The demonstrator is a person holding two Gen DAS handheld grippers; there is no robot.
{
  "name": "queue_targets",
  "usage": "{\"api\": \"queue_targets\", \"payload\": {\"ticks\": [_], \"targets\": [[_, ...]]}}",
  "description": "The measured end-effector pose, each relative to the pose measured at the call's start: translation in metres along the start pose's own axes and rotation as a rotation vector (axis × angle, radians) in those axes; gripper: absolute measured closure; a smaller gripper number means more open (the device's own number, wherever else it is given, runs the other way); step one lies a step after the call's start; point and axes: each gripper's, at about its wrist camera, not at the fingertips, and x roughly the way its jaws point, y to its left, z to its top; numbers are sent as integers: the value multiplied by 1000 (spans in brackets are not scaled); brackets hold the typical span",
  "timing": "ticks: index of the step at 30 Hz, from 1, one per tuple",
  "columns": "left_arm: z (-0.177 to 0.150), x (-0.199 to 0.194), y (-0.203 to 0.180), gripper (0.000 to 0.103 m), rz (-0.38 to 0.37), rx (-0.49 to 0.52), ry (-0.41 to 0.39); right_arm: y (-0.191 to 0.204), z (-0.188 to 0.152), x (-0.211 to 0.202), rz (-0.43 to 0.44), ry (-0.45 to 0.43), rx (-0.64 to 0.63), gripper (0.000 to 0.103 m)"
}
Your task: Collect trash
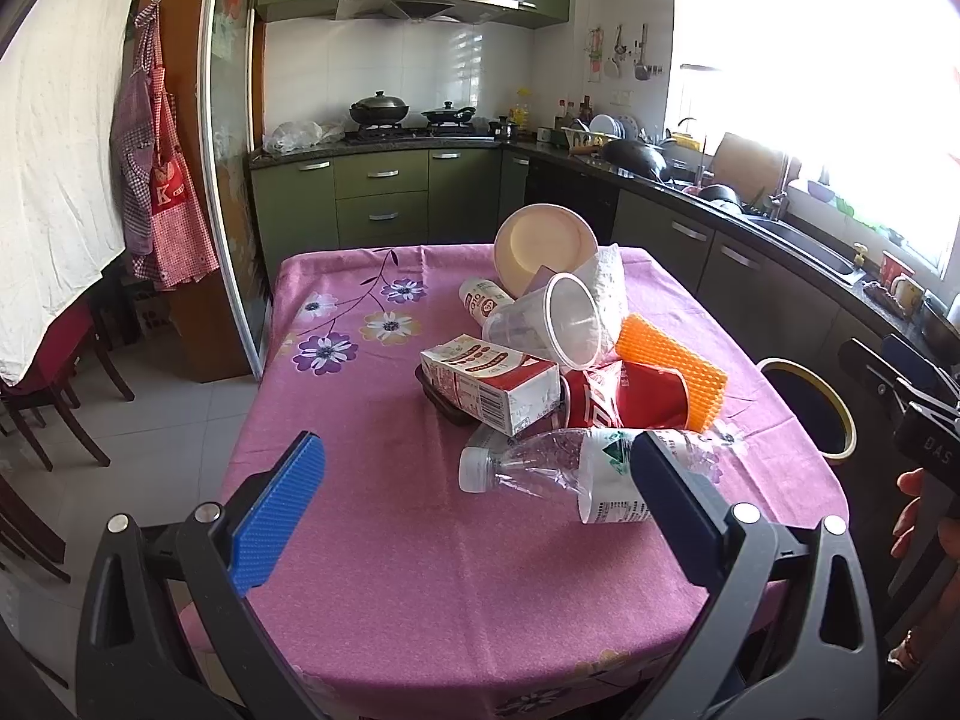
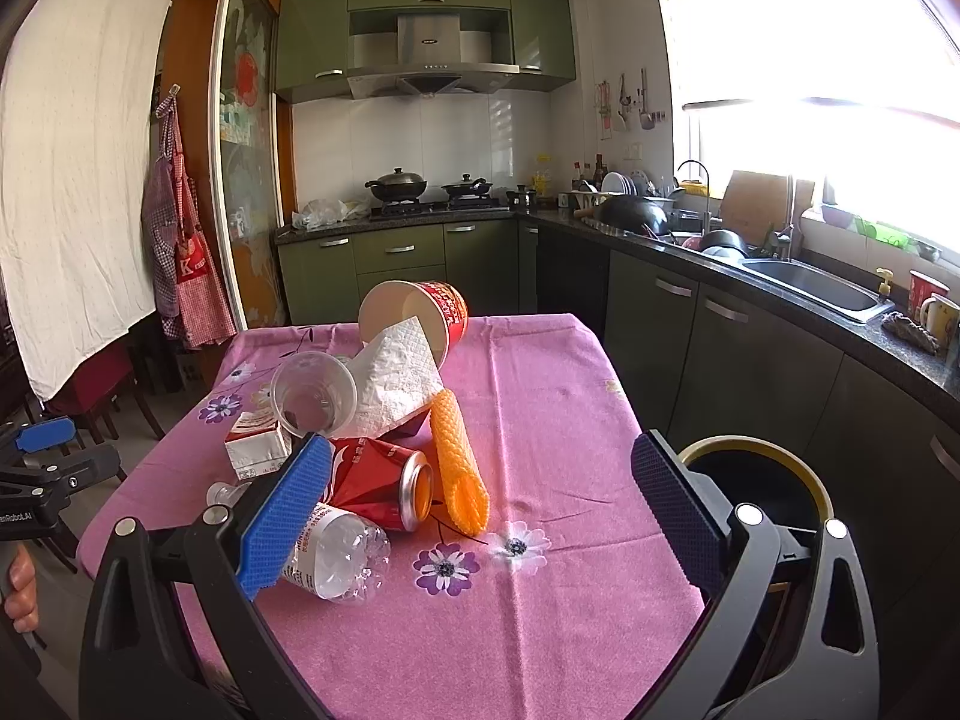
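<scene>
The left hand-held gripper point(image 1: 474, 480) is tilted downward over the near edge of the surface point(image 1: 384, 540), its jaws spread wide with nothing between the pads; the blue pad of its left finger point(image 1: 277, 516) hangs above bare pink cloth, and its right finger crosses in front of the label of the crushed clear bottle point(image 1: 540, 468) without pressing it. The right hand-held gripper point(image 2: 480, 510) is also angled down, more shallowly, jaws wide apart and empty. In the left wrist view it shows at the right edge as a dark body with fingertips of the hand point(image 1: 912, 504) wrapped under it; in the right wrist view a thumb point(image 2: 21, 588) of the other hand shows at the lower left beside the left tool.

The trash sits heaped in the middle of the flowered pink cloth. From left in the left wrist view: a small printed cup point(image 1: 483, 300) on its side, a milk carton point(image 1: 489, 387) lying over a dark tray, the bottle just in front of it with its cap pointing left, a clear plastic cup point(image 1: 558, 324) tipped on the pile, a crushed red can point(image 1: 624, 399), a paper bowl point(image 1: 543, 246) leaning at the back with a white napkin point(image 1: 609, 282) beside it, and an orange foam net point(image 1: 672, 372). Beyond the right edge of the surface stands a dark bin with a yellow rim point(image 1: 810, 402).
</scene>
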Motion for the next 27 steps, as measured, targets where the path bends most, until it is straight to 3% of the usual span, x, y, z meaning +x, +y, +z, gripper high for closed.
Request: {"api": "queue_targets", "payload": {"ticks": [27], "targets": [[-3,4,-3,6,-9,0,15,-1,-5,8,3,9,5,4]]}}
